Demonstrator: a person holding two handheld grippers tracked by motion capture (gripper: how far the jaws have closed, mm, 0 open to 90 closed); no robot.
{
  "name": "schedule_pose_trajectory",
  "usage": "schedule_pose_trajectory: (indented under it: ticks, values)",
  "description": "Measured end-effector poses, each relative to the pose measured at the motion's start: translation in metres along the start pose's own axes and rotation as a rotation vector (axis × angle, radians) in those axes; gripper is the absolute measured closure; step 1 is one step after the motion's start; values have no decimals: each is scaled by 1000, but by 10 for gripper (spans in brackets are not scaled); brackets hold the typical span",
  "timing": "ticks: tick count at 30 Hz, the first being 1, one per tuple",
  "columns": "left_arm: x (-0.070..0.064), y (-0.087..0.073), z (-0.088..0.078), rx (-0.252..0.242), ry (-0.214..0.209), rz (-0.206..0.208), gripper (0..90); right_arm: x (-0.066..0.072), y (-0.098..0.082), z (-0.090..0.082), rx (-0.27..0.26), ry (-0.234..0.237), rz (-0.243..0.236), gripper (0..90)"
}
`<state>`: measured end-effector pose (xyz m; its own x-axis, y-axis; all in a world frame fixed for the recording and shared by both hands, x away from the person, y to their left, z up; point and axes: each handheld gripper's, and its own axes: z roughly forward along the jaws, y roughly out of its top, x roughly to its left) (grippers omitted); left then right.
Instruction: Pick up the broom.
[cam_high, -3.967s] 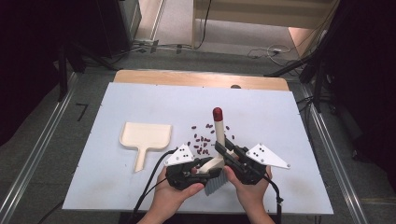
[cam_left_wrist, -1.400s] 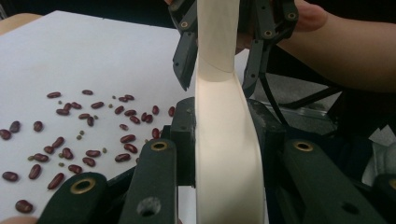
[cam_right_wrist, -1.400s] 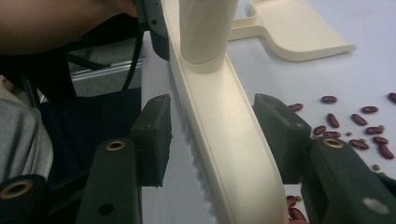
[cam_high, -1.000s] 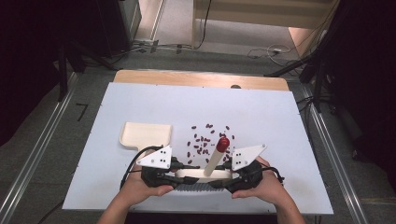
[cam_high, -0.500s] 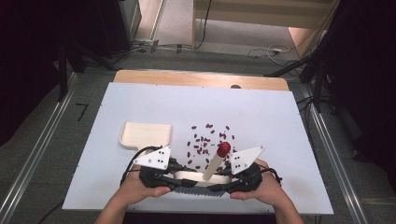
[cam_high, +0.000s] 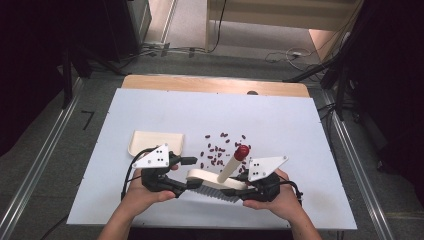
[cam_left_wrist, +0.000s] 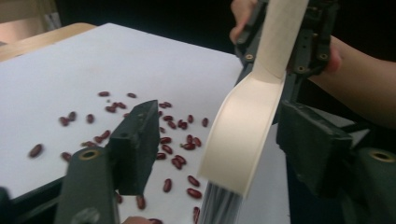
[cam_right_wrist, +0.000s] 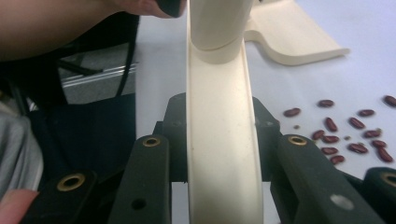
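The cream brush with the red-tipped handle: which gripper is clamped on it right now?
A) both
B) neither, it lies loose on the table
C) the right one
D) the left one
C: in the right gripper view the right gripper has its jaws pressed on the brush, while the left gripper has just opened, with gaps around the brush head.

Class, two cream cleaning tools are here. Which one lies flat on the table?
The dustpan, the wide scoop resting flat on the table. The brush is raised instead, its red-tipped handle slanting upward.
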<state>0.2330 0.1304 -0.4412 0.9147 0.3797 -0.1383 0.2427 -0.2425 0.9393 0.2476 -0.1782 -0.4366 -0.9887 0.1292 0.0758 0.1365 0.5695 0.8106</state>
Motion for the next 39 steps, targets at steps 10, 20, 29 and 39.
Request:
schedule_pose_trajectory:
  ticks: [10, 20, 29, 39]
  values:
    - [12, -7, -13, -31, 107, -42, 171, -10, -4, -7, -17, -156, 104, 655]
    - [24, -16, -29, -46, 166, -66, 36, -21, -11, -20, -57, -280, 211, 655]
    - [34, -30, -51, -88, 248, -90, 5, -33, -22, -35, -83, -384, 315, 655]
    - [46, -50, -72, -104, 356, -128, 0, -44, -34, -53, -110, -482, 382, 655]
